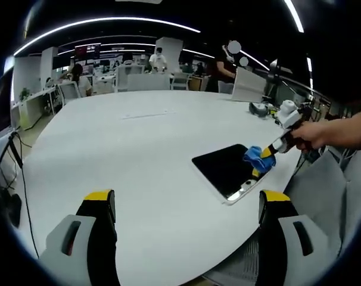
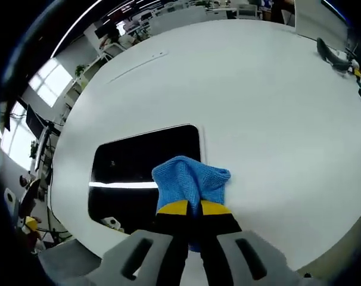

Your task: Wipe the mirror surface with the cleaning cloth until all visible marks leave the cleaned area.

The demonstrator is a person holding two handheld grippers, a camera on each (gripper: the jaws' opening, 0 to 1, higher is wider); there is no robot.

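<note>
Your right gripper [image 2: 188, 208] has its jaws pinched tight on the blue cloth [image 2: 189, 179], which is pressed onto the near edge of the dark mirror [image 2: 139, 164]. The mirror lies flat on the white surface [image 2: 258, 107], close to its edge. Your left gripper [image 1: 186, 205] hangs over the surface with jaws wide apart, holding nothing.

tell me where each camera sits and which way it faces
Left gripper view: rides the left gripper, jaws open, looking across the white table toward the mirror; the person's hand holds the right gripper there.
Right gripper view: rides the right gripper, looking down at the mirror, shut on the cloth.
Shared: mirror, cloth, table.
</note>
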